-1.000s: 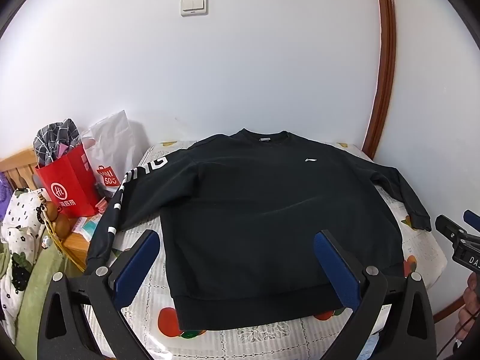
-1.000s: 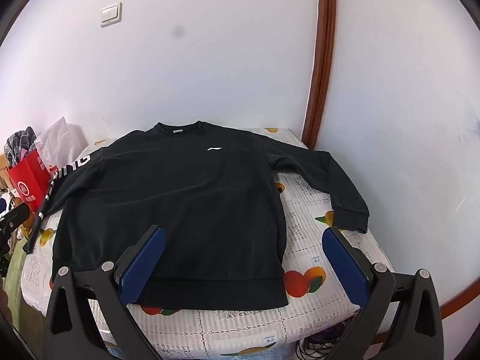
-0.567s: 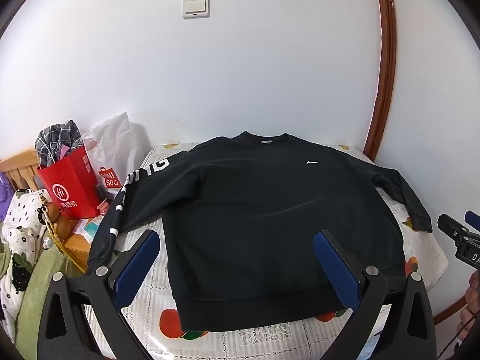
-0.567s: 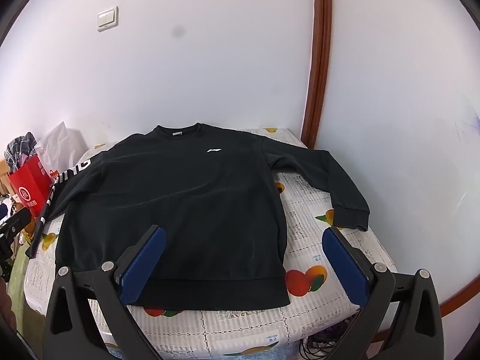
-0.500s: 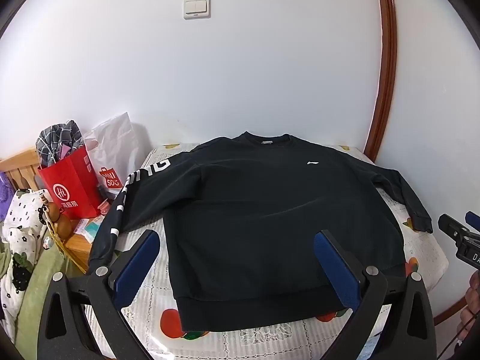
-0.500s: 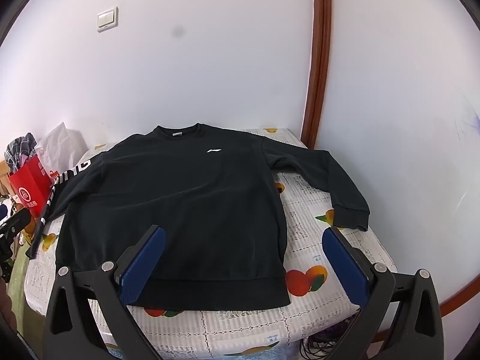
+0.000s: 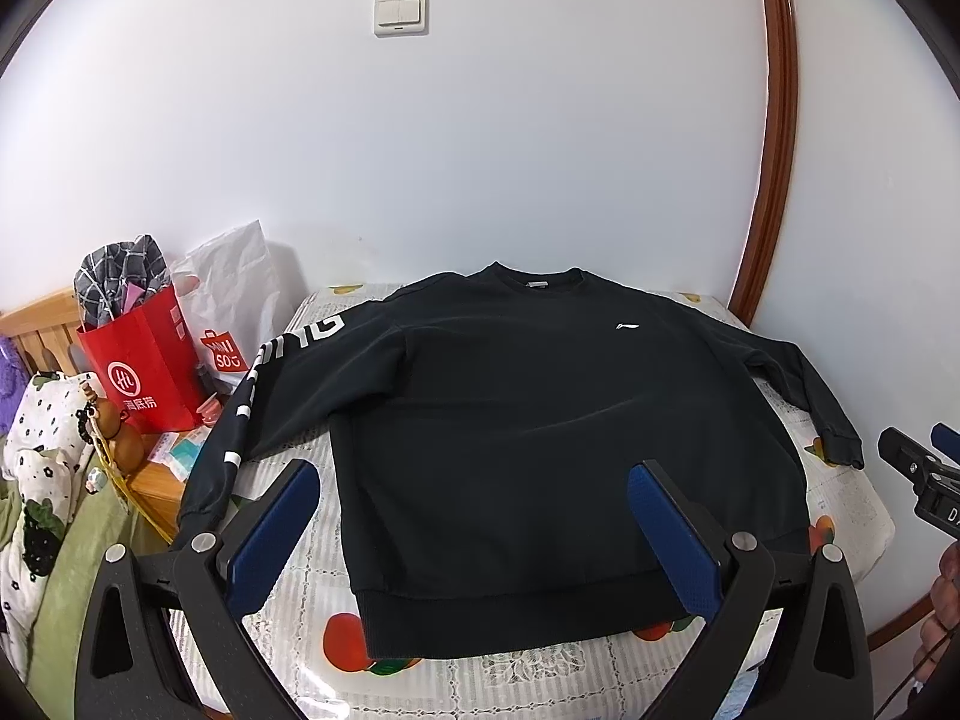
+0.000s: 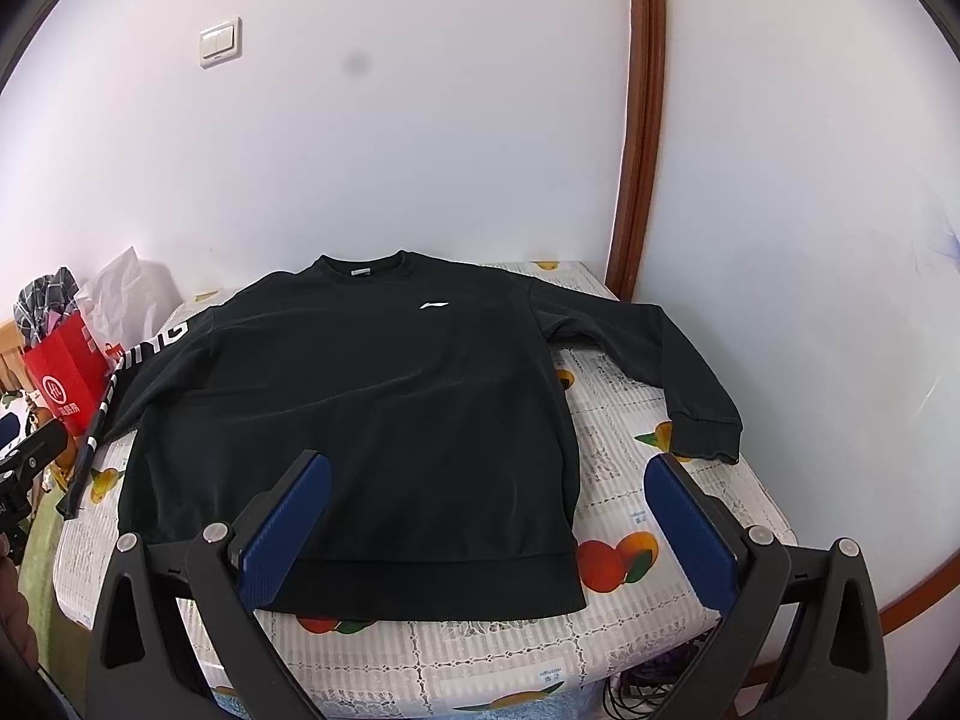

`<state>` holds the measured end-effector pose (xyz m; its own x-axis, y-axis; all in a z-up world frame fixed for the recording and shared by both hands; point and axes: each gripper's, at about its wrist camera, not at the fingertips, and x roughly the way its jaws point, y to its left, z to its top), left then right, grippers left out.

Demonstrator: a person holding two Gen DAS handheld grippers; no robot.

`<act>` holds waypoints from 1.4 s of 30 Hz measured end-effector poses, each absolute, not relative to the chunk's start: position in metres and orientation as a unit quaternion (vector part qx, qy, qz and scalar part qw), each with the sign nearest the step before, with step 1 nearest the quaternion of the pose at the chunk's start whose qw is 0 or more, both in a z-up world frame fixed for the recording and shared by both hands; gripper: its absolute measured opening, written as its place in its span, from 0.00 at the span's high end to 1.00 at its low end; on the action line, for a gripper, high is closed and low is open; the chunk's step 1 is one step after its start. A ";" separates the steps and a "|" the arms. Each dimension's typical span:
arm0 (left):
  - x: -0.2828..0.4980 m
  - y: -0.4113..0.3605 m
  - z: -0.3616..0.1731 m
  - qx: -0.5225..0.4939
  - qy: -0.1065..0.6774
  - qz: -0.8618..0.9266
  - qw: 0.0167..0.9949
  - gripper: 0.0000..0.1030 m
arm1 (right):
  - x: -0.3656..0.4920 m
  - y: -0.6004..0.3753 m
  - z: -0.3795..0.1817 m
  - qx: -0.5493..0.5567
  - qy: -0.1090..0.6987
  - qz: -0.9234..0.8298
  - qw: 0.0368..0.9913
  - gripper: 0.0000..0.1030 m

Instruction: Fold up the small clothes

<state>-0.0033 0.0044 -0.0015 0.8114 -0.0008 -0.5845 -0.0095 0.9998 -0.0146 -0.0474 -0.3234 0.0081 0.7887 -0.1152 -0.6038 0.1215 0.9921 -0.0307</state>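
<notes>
A black sweatshirt point(image 7: 540, 432) point(image 8: 360, 408) lies flat and face up on a table with a fruit-print cloth point(image 7: 852, 498) point(image 8: 636, 480). Its collar points to the wall and both sleeves are spread out. The left sleeve point(image 7: 240, 420) with white lettering hangs over the table's left edge. The right cuff point(image 8: 705, 432) rests near the right edge. My left gripper point(image 7: 474, 534) is open and hovers above the hem with nothing between its blue pads. My right gripper point(image 8: 486, 528) is open too, above the hem's right corner. Each gripper's tip shows at the edge of the other's view.
A red paper bag point(image 7: 141, 360) with checked cloth and a white plastic bag point(image 7: 234, 294) stand on a wooden stand left of the table. Bedding with a floral print point(image 7: 36, 468) lies further left. White walls meet at a brown wooden strip point(image 7: 774, 138). Cables point(image 8: 672, 678) hang under the table.
Both grippers drifted very slightly, so the sweatshirt shifted a little in each view. The jaws stayed open and the sweatshirt did not move.
</notes>
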 end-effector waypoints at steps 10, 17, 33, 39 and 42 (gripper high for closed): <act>-0.006 0.005 -0.002 -0.010 0.308 0.002 0.951 0.00 | -0.048 -0.323 0.012 0.004 0.315 -0.065 0.947 0.01; -0.006 0.004 -0.005 -0.010 0.313 0.001 0.950 0.00 | -0.049 -0.322 0.014 0.003 0.313 -0.067 0.947 0.00; -0.006 0.007 -0.004 -0.017 0.317 0.003 0.948 0.00 | -0.051 -0.323 0.013 0.004 0.311 -0.067 0.948 0.01; -0.006 0.007 -0.004 -0.015 0.316 0.003 0.949 0.00 | -0.051 -0.323 0.012 0.003 0.310 -0.068 0.948 0.00; -0.005 0.011 -0.003 -0.016 0.316 0.005 0.949 0.00 | -0.052 -0.324 0.012 0.003 0.309 -0.067 0.949 0.00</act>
